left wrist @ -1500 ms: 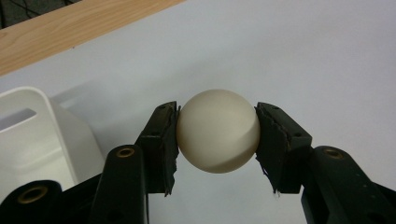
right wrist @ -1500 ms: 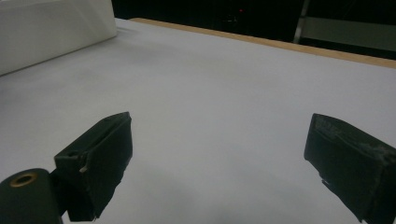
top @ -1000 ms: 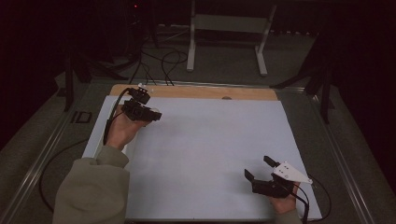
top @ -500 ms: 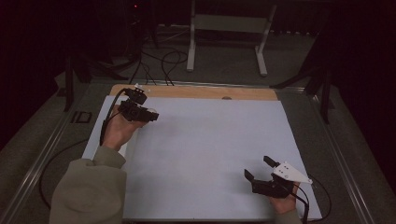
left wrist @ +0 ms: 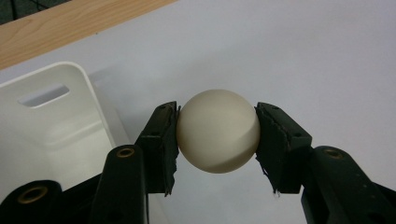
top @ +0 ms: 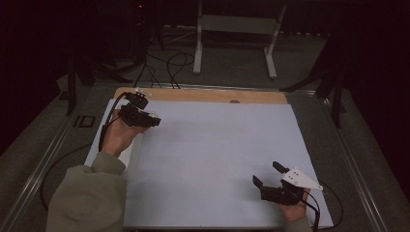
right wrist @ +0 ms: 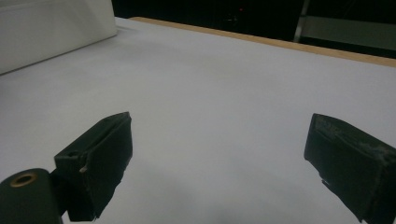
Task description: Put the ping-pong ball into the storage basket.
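A cream ball (left wrist: 218, 140) sits pinched between the black pads of my left gripper (left wrist: 217, 111), held just above the white sheet (left wrist: 303, 56). Next to it on the left is a white bin (left wrist: 56, 126) with a handle slot. In the high view the left gripper (top: 147, 119) is at the far left of the table, with the hand over the bin's edge (top: 129, 153). My right gripper (top: 267, 173) rests low near the front right corner. Its jaws stand wide apart in the right gripper view (right wrist: 219, 158), with nothing between them.
A white sheet (top: 217, 154) covers most of the table, and a strip of bare wood (top: 203, 95) runs along the far edge. Cables trail off the left side. A metal stand (top: 237, 29) and dark floor lie beyond the table.
My left hand, with the ball in its gripper, has drifted slightly to the left. The right gripper has stayed where it was.
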`<state>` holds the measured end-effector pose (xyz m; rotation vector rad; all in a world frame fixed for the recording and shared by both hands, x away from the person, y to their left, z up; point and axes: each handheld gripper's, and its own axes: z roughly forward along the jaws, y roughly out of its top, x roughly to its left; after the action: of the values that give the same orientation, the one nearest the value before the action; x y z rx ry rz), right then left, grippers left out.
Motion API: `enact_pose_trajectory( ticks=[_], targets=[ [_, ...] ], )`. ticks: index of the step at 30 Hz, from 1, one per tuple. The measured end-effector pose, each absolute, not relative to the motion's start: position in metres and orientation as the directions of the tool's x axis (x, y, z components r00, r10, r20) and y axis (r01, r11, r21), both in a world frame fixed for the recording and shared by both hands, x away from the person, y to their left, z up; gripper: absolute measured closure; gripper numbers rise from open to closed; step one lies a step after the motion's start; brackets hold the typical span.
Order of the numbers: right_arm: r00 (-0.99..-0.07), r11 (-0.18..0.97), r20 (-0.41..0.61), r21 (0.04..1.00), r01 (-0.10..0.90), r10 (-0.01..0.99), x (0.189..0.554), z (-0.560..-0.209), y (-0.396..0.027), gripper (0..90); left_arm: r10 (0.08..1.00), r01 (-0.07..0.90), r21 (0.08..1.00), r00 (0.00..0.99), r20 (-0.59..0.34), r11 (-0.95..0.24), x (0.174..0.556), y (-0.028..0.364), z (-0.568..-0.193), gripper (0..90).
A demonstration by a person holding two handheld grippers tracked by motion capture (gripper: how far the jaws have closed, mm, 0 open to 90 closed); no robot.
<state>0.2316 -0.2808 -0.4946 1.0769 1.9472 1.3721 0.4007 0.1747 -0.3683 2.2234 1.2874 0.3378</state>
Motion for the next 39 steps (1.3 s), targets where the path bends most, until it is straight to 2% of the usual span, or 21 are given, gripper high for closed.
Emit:
enact_pose_trajectory(
  ticks=[39],
  targets=[
    [-0.550, 0.170, 0.030, 0.935, 0.310, 0.834, 0.231, -0.495, -0.280, 7.4, 0.824, 0.666, 0.603, 0.566, -0.026, -0.438, 0.387, 0.188, -0.364, 51.4]
  ],
)
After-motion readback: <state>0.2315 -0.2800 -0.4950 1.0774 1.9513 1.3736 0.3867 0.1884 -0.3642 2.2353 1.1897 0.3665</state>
